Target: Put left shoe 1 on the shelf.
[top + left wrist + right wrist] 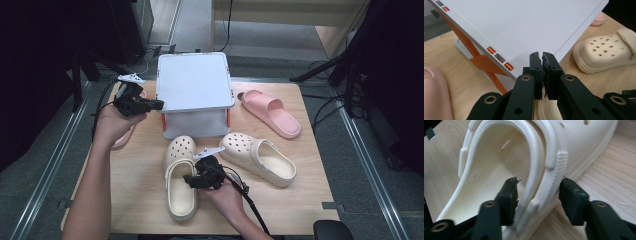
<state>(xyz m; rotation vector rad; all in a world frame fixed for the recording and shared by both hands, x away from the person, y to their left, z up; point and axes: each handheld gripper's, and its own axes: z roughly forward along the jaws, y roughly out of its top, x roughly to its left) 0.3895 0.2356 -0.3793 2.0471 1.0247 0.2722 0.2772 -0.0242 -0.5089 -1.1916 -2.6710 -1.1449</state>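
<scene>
Hands come in from the near edge of a light wooden table (305,165), each holding a black two-jaw gripper. Right gripper (191,179) sits low over the side wall of a cream perforated foam clog (179,177), near its heel. In the right gripper view (537,192) its jaws are part open and straddle that wall: one jaw is inside the shoe, the other outside beside the ribbed strap hinge. A gap shows on the outer side, so the pads are not yet pressing. Just beyond this gripper, to its far right, lies a second cream clog (257,157). Left gripper (159,104) is held higher, at the left edge of a white flat-topped stand with orange braces (195,82). In the left gripper view (542,62) its jaws are closed together with nothing between them, tips level with the stand's corner. Pale pink slide sandal (272,111) lies right of the stand, well apart from both grippers.
</scene>
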